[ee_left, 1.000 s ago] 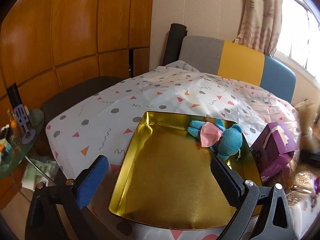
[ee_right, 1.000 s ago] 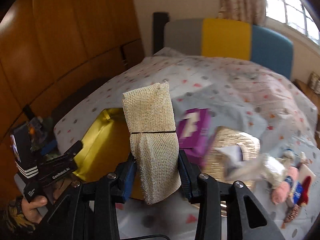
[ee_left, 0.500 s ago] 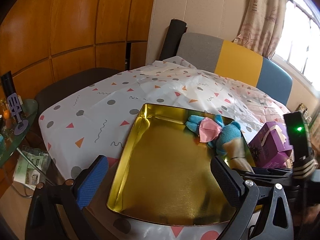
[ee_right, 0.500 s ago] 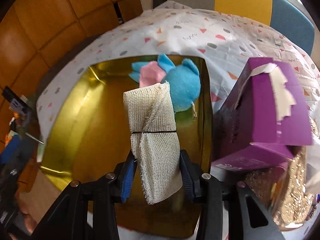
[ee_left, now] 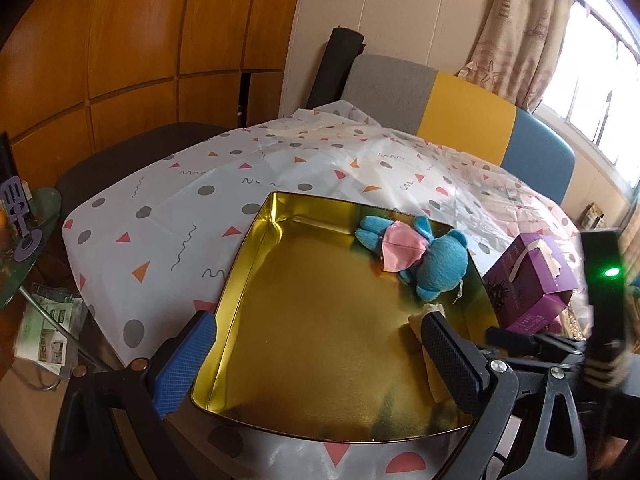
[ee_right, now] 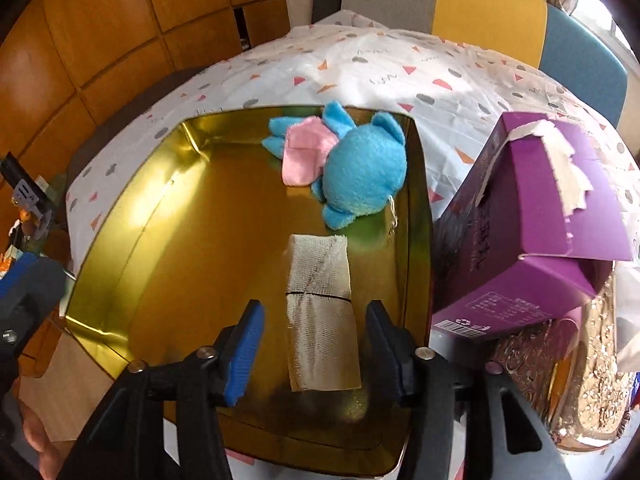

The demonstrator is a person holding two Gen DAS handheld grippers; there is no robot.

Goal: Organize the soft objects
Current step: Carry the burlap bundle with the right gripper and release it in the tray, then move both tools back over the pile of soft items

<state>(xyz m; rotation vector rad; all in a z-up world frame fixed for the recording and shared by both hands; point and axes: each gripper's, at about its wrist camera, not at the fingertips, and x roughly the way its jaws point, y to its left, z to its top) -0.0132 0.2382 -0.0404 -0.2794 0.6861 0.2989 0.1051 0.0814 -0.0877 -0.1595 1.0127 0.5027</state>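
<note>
Progress: blue plush toy w/ pink cloth [ee_right: 360,176] and cream gauze bundle [ee_right: 320,304] in gold metal tray [ee_right: 132,240], frame centre; right gripper [ee_right: 316,356] just opened, bundle released; left gripper [ee_left: 320,360] apart, empty. More items unconfirmed.

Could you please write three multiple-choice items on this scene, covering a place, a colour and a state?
1. Where does the gauze roll lie?
A. On the gold tray floor
B. On the purple box
C. On the tablecloth

2. What colour is the plush toy's cloth?
A. Green
B. Pink
C. Yellow

3. How is the right gripper?
A. Shut on the roll
B. Shut on the toy
C. Open, pads clear of the roll

Answers: 1 A, the roll lies flat inside the tray below the toy. 2 B, pink fabric wraps the blue toy. 3 C, its jaws have just been opening, with gaps on both sides of the roll.
</note>
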